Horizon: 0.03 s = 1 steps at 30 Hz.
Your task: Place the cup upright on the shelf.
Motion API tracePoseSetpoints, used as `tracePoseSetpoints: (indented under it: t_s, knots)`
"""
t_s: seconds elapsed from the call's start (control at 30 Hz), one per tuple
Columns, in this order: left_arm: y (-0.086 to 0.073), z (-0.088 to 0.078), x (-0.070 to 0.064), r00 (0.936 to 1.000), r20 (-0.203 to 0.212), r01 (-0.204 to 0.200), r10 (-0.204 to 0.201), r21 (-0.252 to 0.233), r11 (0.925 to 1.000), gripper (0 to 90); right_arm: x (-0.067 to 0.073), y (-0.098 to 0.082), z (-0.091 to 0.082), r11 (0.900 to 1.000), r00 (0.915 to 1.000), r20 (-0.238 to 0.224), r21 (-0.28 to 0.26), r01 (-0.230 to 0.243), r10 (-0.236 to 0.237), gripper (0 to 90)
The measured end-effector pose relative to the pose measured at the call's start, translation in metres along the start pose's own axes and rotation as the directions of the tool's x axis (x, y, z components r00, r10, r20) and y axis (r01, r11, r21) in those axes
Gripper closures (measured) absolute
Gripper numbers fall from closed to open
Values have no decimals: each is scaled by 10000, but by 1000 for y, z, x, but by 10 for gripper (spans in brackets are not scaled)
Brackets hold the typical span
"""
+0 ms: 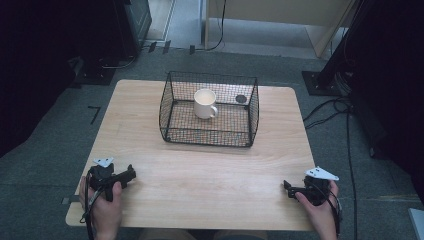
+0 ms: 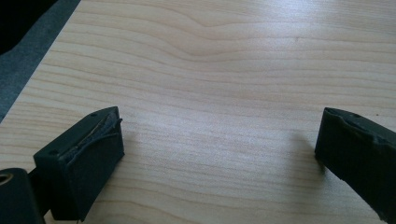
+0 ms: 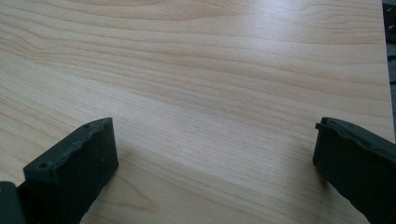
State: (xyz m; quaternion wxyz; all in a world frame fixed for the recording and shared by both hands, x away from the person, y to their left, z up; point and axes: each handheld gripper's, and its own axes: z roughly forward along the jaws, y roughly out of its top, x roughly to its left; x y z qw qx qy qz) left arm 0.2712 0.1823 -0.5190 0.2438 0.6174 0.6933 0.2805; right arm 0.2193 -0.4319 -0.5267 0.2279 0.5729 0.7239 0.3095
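Wood desk: pale grain running under both grippers at the near edge.
Left gripper: resting low on the desk, fingers spreading wide, holding nothing.
Right gripper: sitting likewise at the near right, fingers standing wide apart, empty.
Wire basket: standing mid-desk, well apart from both grippers, open on top.
Contents: white mug standing upright inside, handle pointing right; small dark disc lying beside it.
Risk: fingers reaching in could be catching the basket's rim, tipping the mug.

Two black jaws of the right gripper spread wide apart, rising from the bottom corners, nothing between them, low over bare pale wood-grain table, its edge at far right with dark floor beyond.
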Motion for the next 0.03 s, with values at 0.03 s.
tracePoseSetpoints:
  t_s: [0.03]
  knots:
    - [0, 0, 0, 10000, 4, 0, 0, -6, 10000, 13, 0, 0, 0, 10000, 10000, 17, 6, -11, 11, 0]
